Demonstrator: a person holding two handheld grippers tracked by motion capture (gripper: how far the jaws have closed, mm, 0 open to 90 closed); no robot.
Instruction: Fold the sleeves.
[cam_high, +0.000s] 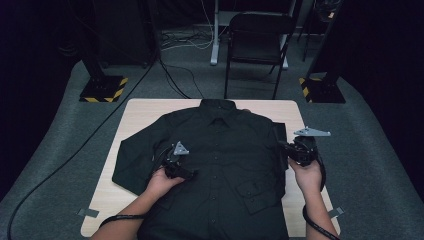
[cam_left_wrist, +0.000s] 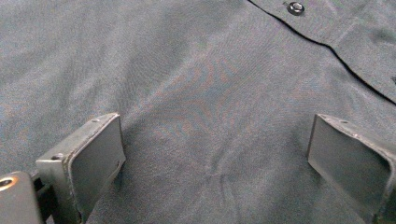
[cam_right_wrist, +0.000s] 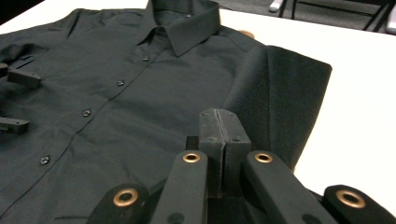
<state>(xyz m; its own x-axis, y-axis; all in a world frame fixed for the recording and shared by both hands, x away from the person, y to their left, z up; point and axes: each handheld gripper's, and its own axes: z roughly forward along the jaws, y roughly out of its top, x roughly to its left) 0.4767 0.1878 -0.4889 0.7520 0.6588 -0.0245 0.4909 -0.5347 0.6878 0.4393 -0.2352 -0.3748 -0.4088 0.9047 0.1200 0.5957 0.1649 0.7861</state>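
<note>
Right gripper (cam_right_wrist: 218, 135) pinches shirt (cam_right_wrist: 107, 93) sleeve; left gripper (cam_left_wrist: 215, 154) gapes over fabric.

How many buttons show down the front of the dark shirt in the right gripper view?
4 on the dark button-up shirt: one below the collar, then, lowest. Others may lie out of frame.

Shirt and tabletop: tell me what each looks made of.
Shirt: dark woven cloth, probably cotton or a blend, matte; the left gripper view shows a fine weave, soft creases and small glossy buttons, likely plastic. Tabletop: pale, smooth and flat with rounded corners, faintly wood-toned; probably laminate or sealed board, though the look leaves it open.
</note>
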